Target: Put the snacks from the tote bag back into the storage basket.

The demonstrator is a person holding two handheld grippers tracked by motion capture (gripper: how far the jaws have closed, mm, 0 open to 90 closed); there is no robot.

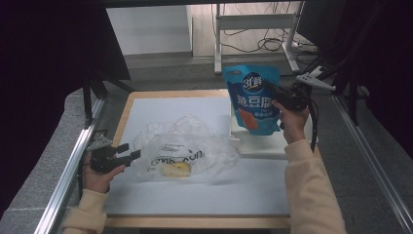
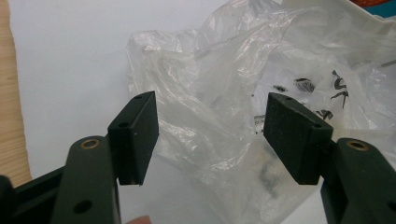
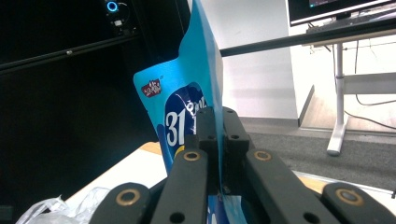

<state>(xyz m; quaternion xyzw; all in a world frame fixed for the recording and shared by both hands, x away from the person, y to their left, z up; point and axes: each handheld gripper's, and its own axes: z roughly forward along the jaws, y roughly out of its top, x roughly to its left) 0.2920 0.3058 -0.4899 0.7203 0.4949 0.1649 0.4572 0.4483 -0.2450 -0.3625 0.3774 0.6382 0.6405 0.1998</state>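
Two grippers are at work over a white-topped table [image 1: 146,109]. Nearest, at the table's left edge, the left gripper [image 1: 127,151] lies low and level, its jaws standing wide apart with nothing pinched between them; in the left gripper view [image 2: 212,135] the crumpled clear plastic bag [image 1: 187,148] lies just beyond the pads, its near folds showing in the gap. That bag rests on the white surface near the middle of the table, printed with dark lettering, and a yellowish item [image 1: 176,169] shows through its near side. Farther back and to the right, a white tray [image 1: 258,141] sits on the table. Above it the right gripper [image 1: 273,89], held up by a hand [image 1: 292,119], is clamped tight on a blue stand-up food pouch [image 1: 253,97], lifted upright clear of the tray; in the right gripper view [image 3: 217,126] the pouch's edge runs between the closed pads.
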